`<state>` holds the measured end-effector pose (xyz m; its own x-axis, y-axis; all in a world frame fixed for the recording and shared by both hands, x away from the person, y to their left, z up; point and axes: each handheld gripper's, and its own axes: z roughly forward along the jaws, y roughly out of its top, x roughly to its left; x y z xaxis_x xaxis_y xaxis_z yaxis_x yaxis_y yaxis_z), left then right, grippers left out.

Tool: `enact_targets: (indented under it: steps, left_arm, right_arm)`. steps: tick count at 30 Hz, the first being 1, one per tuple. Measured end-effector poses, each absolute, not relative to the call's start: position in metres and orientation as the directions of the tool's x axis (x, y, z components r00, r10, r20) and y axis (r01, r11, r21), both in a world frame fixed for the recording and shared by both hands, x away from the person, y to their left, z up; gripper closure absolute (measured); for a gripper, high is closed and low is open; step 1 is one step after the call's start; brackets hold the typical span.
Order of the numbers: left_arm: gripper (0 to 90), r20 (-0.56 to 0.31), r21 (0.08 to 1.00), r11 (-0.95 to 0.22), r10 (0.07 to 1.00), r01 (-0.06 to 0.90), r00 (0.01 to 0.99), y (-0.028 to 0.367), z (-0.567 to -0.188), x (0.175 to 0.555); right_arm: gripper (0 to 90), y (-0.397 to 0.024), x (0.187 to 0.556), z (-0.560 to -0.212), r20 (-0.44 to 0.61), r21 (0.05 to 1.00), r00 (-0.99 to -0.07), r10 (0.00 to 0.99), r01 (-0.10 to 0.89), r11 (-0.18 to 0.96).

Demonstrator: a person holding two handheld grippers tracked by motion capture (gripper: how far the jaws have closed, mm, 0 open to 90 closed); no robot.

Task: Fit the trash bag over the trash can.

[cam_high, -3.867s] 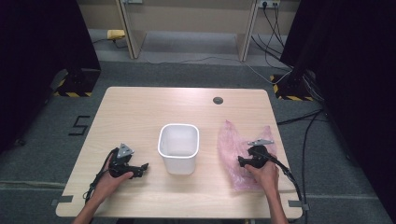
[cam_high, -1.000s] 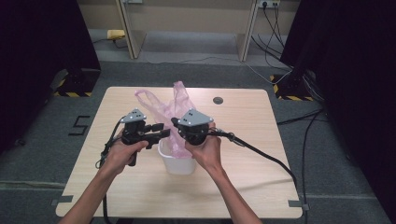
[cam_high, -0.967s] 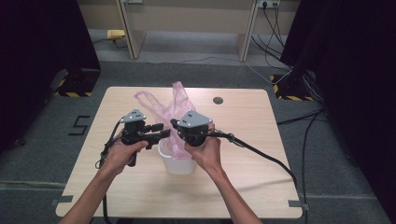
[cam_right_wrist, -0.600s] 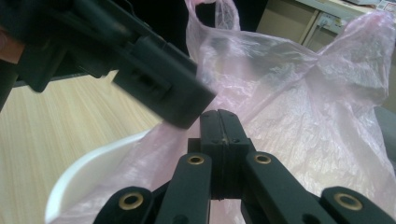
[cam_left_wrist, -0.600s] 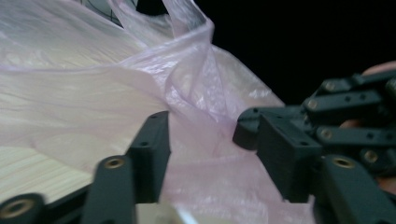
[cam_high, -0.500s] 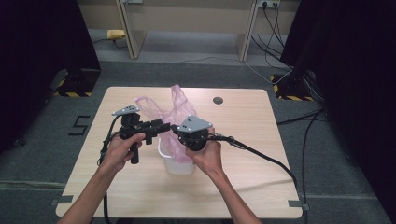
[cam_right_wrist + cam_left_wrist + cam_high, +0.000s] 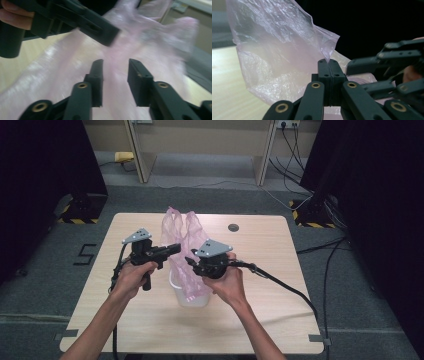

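A thin pink plastic bag hangs above a white bin at the middle of the table. My left gripper is shut on an edge of the pink bag, its jaws pressed together with film rising out of them. My right gripper stands open just right of the left one, over the bin. In the right gripper view its jaws are apart with the bag spread before them and nothing pinched; my left gripper crosses above. The right gripper shows at the right of the left gripper view.
The wooden table has a dark round grommet near its far edge. Cables trail from both grippers, the right one over the table's right side. Black stands and floor cables surround the table.
Both grippers have lifted the bag from the table's right side to above the bin. In the last half second the right gripper let go of the bag and the film sank lower over the bin.
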<state>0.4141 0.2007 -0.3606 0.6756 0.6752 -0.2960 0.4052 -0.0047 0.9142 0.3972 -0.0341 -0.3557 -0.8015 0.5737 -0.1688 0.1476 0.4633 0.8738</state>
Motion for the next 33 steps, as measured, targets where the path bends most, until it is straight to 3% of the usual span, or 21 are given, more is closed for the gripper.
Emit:
enact_targets:
  steps: [5, 13, 19, 22, 23, 24, 26, 33]
  left_arm:
    - [90.0, -0.253, 0.939, 0.009, 0.697, 0.345, 0.671, 0.207, -0.348, 0.416]
    - [90.0, -0.187, 0.972, 0.023, 0.677, 0.234, 0.712, 0.21, -0.326, 0.416]
    - [90.0, -0.129, 0.988, 0.021, 0.66, 0.153, 0.74, 0.202, -0.319, 0.416]
    - [90.0, -0.111, 0.991, 0.017, 0.645, 0.132, 0.756, 0.201, -0.318, 0.416]
    - [90.0, -0.108, 0.992, 0.015, 0.634, 0.127, 0.766, 0.201, -0.319, 0.416]
    - [90.0, -0.106, 0.991, 0.007, 0.636, 0.132, 0.765, 0.199, -0.321, 0.414]
    - [90.0, -0.099, 0.991, -0.008, 0.628, 0.134, 0.772, 0.198, -0.326, 0.413]
    - [90.0, -0.093, 0.987, -0.042, 0.624, 0.153, 0.776, 0.19, -0.341, 0.415]
  right_arm:
    - [56.3, -0.073, 0.396, -0.335, -0.137, 0.882, -0.736, 0.663, 0.214, 0.42]
    - [42.7, -0.108, 0.401, -0.334, -0.083, 0.86, -0.671, 0.737, 0.326, 0.393]
    - [50.1, -0.099, 0.412, -0.339, -0.025, 0.834, -0.72, 0.694, 0.368, 0.411]
    - [58.0, -0.096, 0.415, -0.343, -0.028, 0.828, -0.73, 0.683, 0.366, 0.425]
    - [63.5, -0.094, 0.416, -0.344, -0.026, 0.828, -0.743, 0.668, 0.359, 0.431]
    - [75.9, -0.09, 0.415, -0.347, -0.024, 0.839, -0.77, 0.637, 0.332, 0.432]
    - [81.3, -0.084, 0.413, -0.35, -0.024, 0.843, -0.794, 0.607, 0.31, 0.439]
    - [82.0, -0.057, 0.403, -0.364, -0.073, 0.796, -0.826, 0.558, 0.289, 0.531]
